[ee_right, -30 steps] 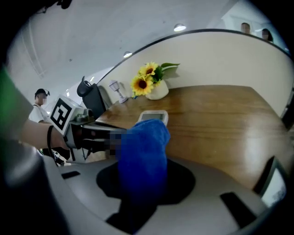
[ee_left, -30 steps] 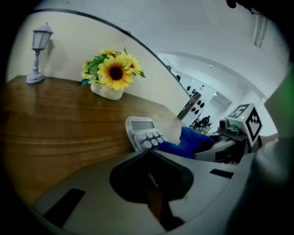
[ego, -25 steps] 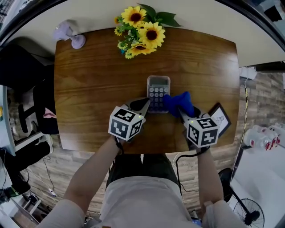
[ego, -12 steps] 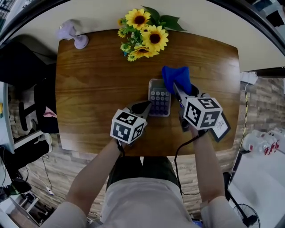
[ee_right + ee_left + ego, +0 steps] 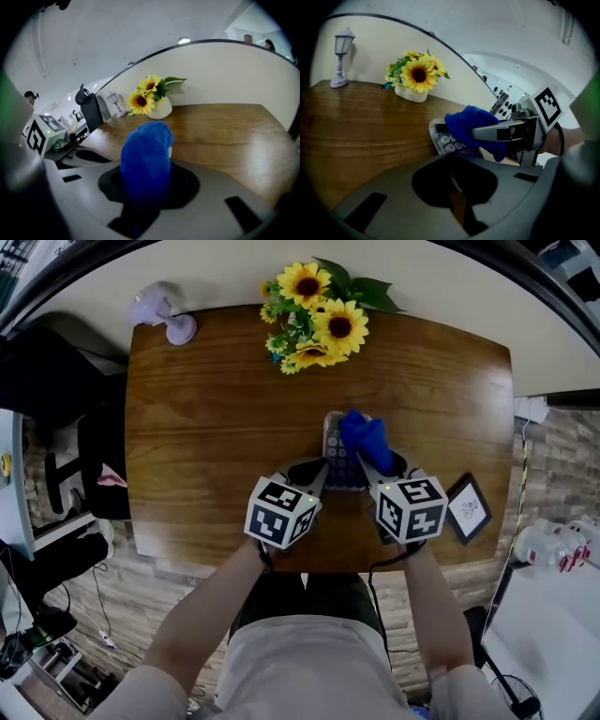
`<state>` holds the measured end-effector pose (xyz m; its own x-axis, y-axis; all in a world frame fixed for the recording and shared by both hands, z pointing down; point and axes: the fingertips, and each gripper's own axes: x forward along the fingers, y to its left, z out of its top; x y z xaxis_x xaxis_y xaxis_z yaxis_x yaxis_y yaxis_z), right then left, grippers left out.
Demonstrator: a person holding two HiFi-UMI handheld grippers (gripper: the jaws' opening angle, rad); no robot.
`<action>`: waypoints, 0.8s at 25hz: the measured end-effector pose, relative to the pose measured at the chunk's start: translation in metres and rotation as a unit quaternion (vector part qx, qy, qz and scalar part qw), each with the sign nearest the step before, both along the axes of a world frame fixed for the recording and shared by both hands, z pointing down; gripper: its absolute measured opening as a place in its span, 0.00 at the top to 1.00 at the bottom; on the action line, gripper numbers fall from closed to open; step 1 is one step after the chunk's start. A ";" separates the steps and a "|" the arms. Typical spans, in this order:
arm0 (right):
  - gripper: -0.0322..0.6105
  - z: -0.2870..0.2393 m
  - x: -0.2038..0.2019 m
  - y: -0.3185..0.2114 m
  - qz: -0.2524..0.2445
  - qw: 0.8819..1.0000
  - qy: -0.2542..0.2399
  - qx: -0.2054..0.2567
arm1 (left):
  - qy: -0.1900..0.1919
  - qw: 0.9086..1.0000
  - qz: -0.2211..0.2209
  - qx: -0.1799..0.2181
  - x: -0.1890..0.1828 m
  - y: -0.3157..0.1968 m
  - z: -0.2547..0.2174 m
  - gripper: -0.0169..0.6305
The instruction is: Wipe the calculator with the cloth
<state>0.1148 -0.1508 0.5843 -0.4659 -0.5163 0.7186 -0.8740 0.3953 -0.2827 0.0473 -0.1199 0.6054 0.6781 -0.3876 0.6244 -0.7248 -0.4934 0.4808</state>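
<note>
the calculator (image 5: 337, 472) lies flat on the wooden table (image 5: 206, 427), toward its near edge, and its far right part is under the blue cloth (image 5: 364, 439). the right gripper (image 5: 377, 463) has its jaws clamped on that cloth, which bulges up between them and rests on the keys. the left gripper (image 5: 315, 470) has its jaws drawn close together with nothing between them, tips at the calculator's near left side. a framed card (image 5: 467, 509) lies just right of the right gripper. sunflowers (image 5: 319, 320) and a small lamp (image 5: 164, 315) stand at the far edge.
</note>
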 end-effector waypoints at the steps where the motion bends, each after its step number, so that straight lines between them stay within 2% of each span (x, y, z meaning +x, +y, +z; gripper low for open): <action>1: 0.76 -0.001 -0.002 0.007 -0.008 1.000 0.004 -0.002 | -0.005 1.000 0.000 0.003 0.000 0.000 0.000 0.97; 6: 0.76 -0.003 -0.006 0.046 -0.048 0.998 0.035 -0.005 | -0.007 1.000 -0.001 0.007 0.001 0.000 0.000 0.97; 9: 0.76 -0.002 -0.005 0.069 -0.071 0.996 0.051 -0.024 | -0.006 1.000 0.005 0.005 0.003 -0.001 0.000 0.97; 11: 0.76 0.001 -0.004 0.086 -0.088 0.993 0.050 -0.052 | -0.006 1.000 0.006 0.005 0.004 -0.001 0.000 0.97; 14: 0.76 0.011 -0.007 0.119 -0.113 0.986 0.028 -0.123 | -0.005 1.000 0.006 0.004 0.004 -0.001 0.000 0.97; 17: 0.76 0.010 -0.007 0.129 -0.073 0.986 -0.023 -0.148 | -0.004 1.000 0.006 0.004 0.003 0.000 0.000 0.97; 20: 0.76 -0.009 0.005 0.102 -0.026 0.994 -0.030 -0.102 | -0.003 1.000 0.010 0.005 0.004 -0.001 0.000 0.97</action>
<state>0.1201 -0.0489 0.5758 -0.5339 -0.3366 0.7756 -0.8327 0.3686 -0.4132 0.0512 -0.1208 0.6054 0.6818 -0.3803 0.6249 -0.7179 -0.5119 0.4718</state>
